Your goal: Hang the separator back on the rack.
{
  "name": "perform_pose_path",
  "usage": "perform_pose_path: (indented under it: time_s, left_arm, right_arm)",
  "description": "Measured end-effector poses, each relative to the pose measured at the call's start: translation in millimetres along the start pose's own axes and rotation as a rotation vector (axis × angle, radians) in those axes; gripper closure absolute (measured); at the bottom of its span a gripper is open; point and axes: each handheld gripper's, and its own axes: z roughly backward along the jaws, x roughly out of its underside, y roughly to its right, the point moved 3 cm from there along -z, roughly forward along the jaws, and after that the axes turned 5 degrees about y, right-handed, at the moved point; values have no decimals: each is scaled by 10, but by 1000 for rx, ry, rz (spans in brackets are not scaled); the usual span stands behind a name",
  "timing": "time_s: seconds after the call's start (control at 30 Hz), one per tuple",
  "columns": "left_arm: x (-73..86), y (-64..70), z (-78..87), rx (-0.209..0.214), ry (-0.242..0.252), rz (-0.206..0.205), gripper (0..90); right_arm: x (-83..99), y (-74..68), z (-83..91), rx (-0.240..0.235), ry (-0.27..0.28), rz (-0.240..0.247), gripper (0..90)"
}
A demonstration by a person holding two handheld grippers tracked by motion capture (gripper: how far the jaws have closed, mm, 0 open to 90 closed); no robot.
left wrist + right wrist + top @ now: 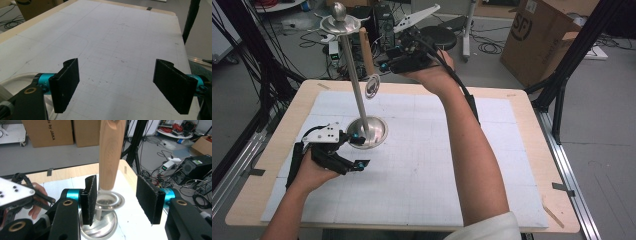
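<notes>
A tall metal stand (354,85) rises from a round dish base (373,131) to a disc and ball top. Beside its pole hangs a small strainer with a wooden handle (366,52) and a metal ring (372,86). My right gripper (384,58) is held high at the table's far edge, open, facing that handle. In the right gripper view the handle (110,155) hangs between the lines of the two jaws, apart from both pads, with the blurred ring (110,201) below. My left gripper (360,150) is open low on the mat, one jaw beside the base (15,77).
A white gridded mat (422,165) covers the wooden table (532,150). Cardboard boxes (537,35), cables and electronics (377,20) crowd the floor beyond the far edge. A black frame leg (562,85) stands at the right. The person's right forearm (472,150) crosses the mat.
</notes>
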Motion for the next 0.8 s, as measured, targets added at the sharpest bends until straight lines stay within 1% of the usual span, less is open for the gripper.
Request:
perform_pose_path:
  time_s: [0.07,0.1,0.33,0.47,0.6,0.67,0.7,0.8]
  left_arm:
    - [2,3,-5,-2,-2,5,212]
    - [3,0,-3,-1,-6,1,211]
    - [1,-5,4,-6,2,10,200]
    - [-2,-11,7,-10,4,6,190]
    - [-1,-15,11,-22,10,12,169]
    - [2,-23,14,-28,10,17,156]
    - [4,-28,17,-33,8,15,152]
    - [14,-38,24,-40,10,21,141]
  right_arm:
    - [39,1,73,3,4,-1,507]
    - [52,0,94,2,6,0,506]
    - [202,7,294,13,15,2,501]
    - [300,7,397,13,20,0,496]
    - [411,-32,490,4,22,4,486]
    - [472,-57,538,4,24,-7,480]
    - [506,-53,559,9,24,-2,478]
    - [618,-80,626,10,34,-17,476]
